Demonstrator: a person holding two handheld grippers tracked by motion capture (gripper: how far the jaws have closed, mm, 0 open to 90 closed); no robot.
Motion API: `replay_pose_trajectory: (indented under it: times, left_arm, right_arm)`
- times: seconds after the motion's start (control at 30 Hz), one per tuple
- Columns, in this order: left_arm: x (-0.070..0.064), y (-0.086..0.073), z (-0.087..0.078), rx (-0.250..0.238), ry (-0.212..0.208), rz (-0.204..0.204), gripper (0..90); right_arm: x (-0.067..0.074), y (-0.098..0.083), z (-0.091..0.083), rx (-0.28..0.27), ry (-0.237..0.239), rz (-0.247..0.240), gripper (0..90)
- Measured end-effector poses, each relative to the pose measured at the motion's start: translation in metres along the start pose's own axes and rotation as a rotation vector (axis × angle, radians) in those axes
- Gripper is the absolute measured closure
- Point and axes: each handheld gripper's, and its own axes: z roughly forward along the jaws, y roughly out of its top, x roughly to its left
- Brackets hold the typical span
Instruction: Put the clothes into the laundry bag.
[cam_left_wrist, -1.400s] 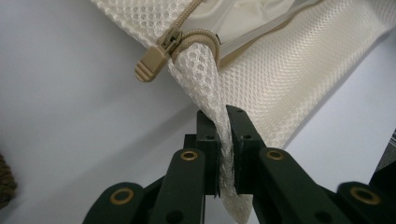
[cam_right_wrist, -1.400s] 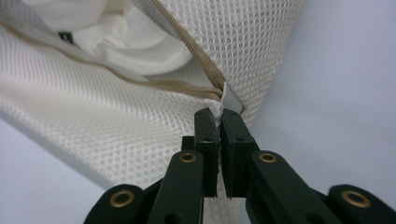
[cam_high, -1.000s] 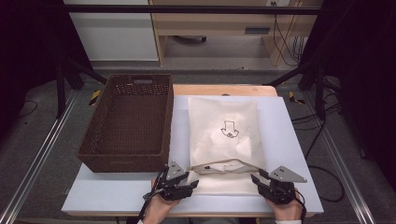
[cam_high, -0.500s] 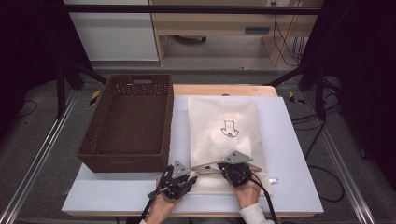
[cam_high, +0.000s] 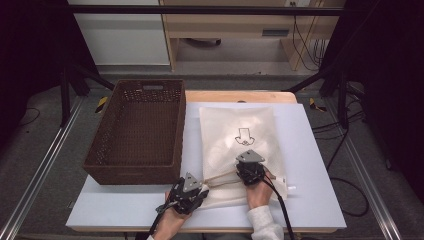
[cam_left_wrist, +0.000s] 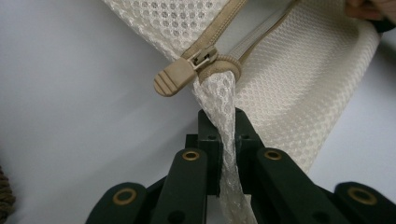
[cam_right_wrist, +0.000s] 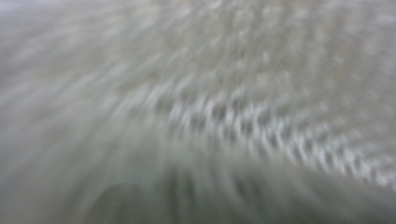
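A cream mesh bag (cam_high: 242, 132) with a printed arrow lies flat on the white table (cam_high: 315, 165). Its zipper (cam_high: 222, 176) runs along the near edge. My left gripper (cam_high: 187, 192) holds the bag's near left corner. In the left gripper view the left gripper (cam_left_wrist: 223, 122) is shut on a twisted strip of mesh (cam_left_wrist: 219, 98) just below the tan zipper pull (cam_left_wrist: 175, 80). My right gripper (cam_high: 250, 169) rests on the bag just beyond the zipper. The right gripper view is a blur of mesh (cam_right_wrist: 243, 116) from very close, and the jaws are hidden.
A brown woven basket (cam_high: 140, 135) stands on the left half of the table, beside the bag. A wooden board (cam_high: 240, 96) lies past the bag's far edge. A small white tab (cam_high: 289, 188) sits at the bag's near right corner.
My right gripper has moved left and away from the near right corner, onto the bag by the zipper. The left gripper has stayed at the near left corner.
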Motion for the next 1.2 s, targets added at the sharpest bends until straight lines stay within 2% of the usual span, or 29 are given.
replay_pose_trajectory:
  times: [0.1,0.2,0.27,0.3,0.37,0.4,0.47,0.57,0.63,0.73,0.8,0.87,0.93,1.0,1.03,1.07,1.13,1.2]
  left_arm:
    - [-0.001,0.0,0.0,-0.012,-0.003,-0.002,82.3]
    - [0.0,0.0,-0.002,-0.03,-0.015,-0.014,75.1]
    - [0.0,0.001,-0.004,-0.046,-0.017,-0.016,71.0]
    - [0.001,0.001,-0.005,-0.053,-0.02,-0.022,68.8]
    - [0.002,0.002,-0.007,-0.065,-0.026,-0.033,66.2]
    - [0.003,0.002,-0.007,-0.068,-0.026,-0.037,65.2]
    - [0.005,0.003,-0.006,-0.068,-0.023,-0.041,65.1]
    - [0.005,0.003,-0.004,-0.057,-0.023,-0.043,70.6]
    - [0.005,0.002,-0.002,-0.049,-0.015,-0.039,76.3]
    - [0.006,0.001,-0.002,-0.043,-0.01,-0.043,81.9]
    - [0.006,0.001,-0.003,-0.048,-0.004,-0.041,83.0]
    - [0.006,0.0,-0.007,-0.055,0.004,-0.036,83.4]
    - [0.007,-0.001,-0.01,-0.06,0.006,-0.036,83.3]
    - [0.008,-0.003,-0.01,-0.062,0.007,-0.034,82.8]
    - [0.008,-0.004,-0.009,-0.064,0.012,-0.034,81.9]
    - [0.007,-0.004,-0.008,-0.066,0.018,-0.028,79.5]
    - [0.006,-0.004,-0.01,-0.075,0.028,-0.002,70.8]
    - [0.006,-0.002,-0.015,-0.091,0.039,0.01,60.1]
  right_arm:
    - [-0.008,-0.01,-0.028,-0.055,0.062,0.027,76.6]
    - [-0.021,-0.018,-0.06,-0.082,0.057,0.028,70.7]
    - [-0.033,-0.026,-0.079,-0.1,0.021,0.044,66.5]
    - [-0.039,-0.03,-0.087,-0.105,-0.008,0.037,62.5]
    - [-0.052,-0.04,-0.096,-0.076,-0.06,0.055,49.0]
    - [-0.058,-0.045,-0.097,-0.054,-0.089,0.059,45.8]
    - [-0.069,-0.056,-0.094,-0.016,-0.11,0.08,44.1]
    - [-0.082,-0.069,-0.083,0.005,-0.067,0.151,42.8]
    - [-0.084,-0.073,-0.076,0.055,-0.048,0.168,47.4]
    - [-0.085,-0.074,-0.075,0.057,-0.028,0.183,57.5]
    - [-0.083,-0.074,-0.077,0.058,-0.021,0.177,65.7]
    - [-0.079,-0.074,-0.081,0.065,-0.019,0.154,69.2]
    - [-0.078,-0.076,-0.087,0.061,-0.007,0.155,69.9]
    - [-0.076,-0.081,-0.088,0.048,0.006,0.166,68.1]
    - [-0.076,-0.082,-0.087,0.043,0.006,0.152,66.1]
    - [-0.076,-0.082,-0.087,0.04,0.002,0.15,61.4]
    - [-0.077,-0.081,-0.088,0.024,-0.016,0.134,51.5]
    - [-0.08,-0.079,-0.092,-0.016,-0.005,0.144,41.0]
